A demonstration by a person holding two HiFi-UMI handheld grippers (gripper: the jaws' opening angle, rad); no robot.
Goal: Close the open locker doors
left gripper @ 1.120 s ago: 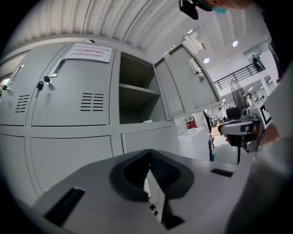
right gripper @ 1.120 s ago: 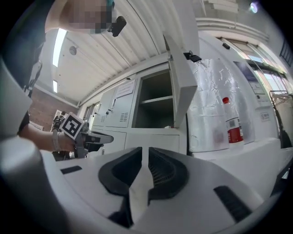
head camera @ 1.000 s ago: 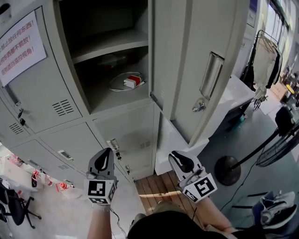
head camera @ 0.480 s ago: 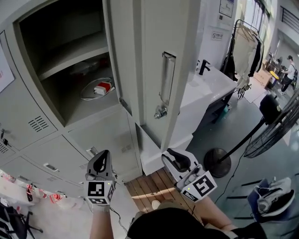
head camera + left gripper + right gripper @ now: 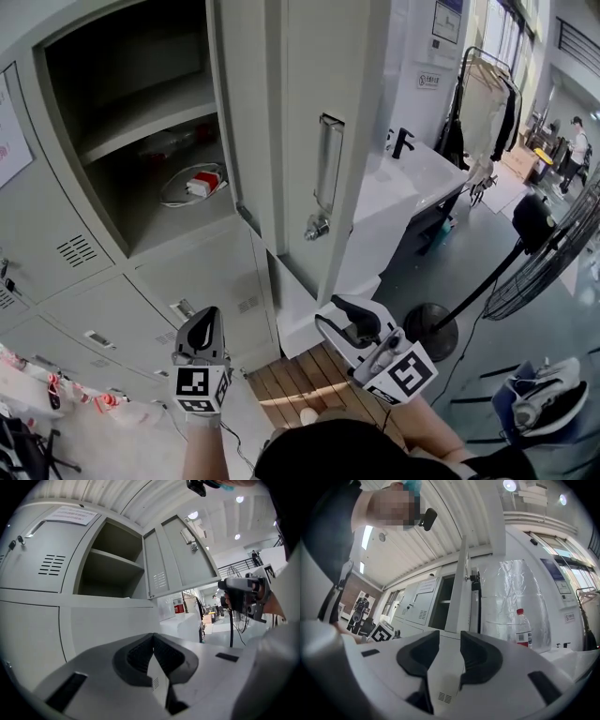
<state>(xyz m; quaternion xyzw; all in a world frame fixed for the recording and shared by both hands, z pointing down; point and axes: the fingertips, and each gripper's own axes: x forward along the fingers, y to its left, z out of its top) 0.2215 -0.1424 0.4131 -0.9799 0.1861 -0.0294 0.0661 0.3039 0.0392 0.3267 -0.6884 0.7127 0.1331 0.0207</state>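
Plainly, the task is at its start, with nothing closed so far. One tall locker door (image 5: 323,122) stands swung wide out from the cabinet, hinged at the right side of its compartment. Its recessed handle (image 5: 327,164) and latch (image 5: 316,226) face out toward me.

The open compartment (image 5: 122,103) shows an inner shelf. On its floor lies a coiled white cable with a small red-and-white item (image 5: 200,183), possibly a charger; the view is too coarse to be sure. The lower locker doors (image 5: 211,281) and those to the left sit flush and shut. As far as I can see, this one door is all that remains, though I cannot judge lockers beyond the frame.

My left hand-held gripper (image 5: 202,323) hangs low in front of the shut lower doors, its jaws pressed together on nothing. My right hand-held gripper (image 5: 342,321) sits below the open door's free edge, apart from it. Its jaws are slightly spread, with nothing between them. Neither gripper touches the door.

In my judgement the whole closing move is left to do: I must reach the door's outer face, swing it back to the frame, and press it until the latch seats.
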